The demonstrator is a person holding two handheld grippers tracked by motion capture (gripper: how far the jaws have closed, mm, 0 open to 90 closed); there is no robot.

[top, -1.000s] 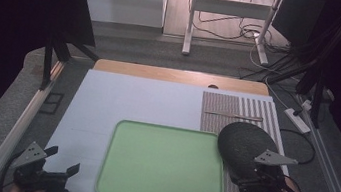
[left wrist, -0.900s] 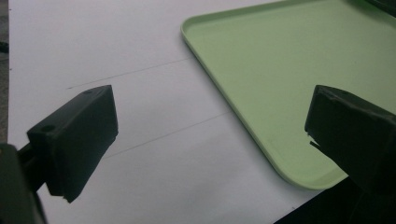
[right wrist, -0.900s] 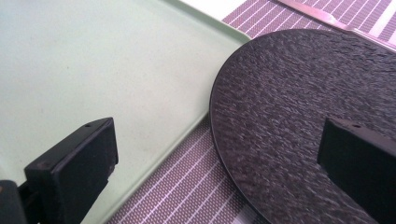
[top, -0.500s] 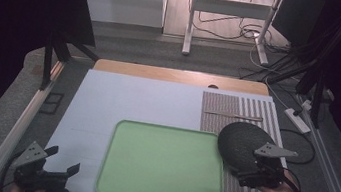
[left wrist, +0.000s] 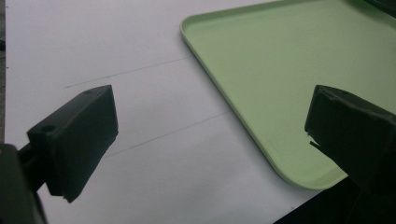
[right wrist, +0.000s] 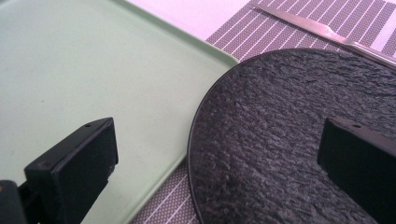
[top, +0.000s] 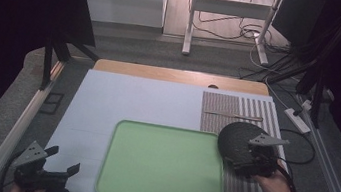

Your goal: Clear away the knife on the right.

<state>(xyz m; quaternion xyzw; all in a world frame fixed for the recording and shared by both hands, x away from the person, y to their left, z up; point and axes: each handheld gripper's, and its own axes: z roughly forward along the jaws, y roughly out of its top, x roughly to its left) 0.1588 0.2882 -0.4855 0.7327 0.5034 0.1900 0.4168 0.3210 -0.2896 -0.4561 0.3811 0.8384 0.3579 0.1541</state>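
While hovering over the dark plate (top: 239, 138), right gripper (top: 250, 160) fingers wide, left gripper (top: 55, 163) wide too.

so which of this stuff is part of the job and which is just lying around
In the job:
- dark slate plate, under the open right hand-held gripper
- green tray beside it

Lying about:
- metal knife on the striped placemat
- left hand-held gripper, open, idle over the white mat

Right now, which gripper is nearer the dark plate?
Right. The right gripper hovers over the dark plate, jaws open; the left gripper sits beyond the green tray, at the table's near-left corner.
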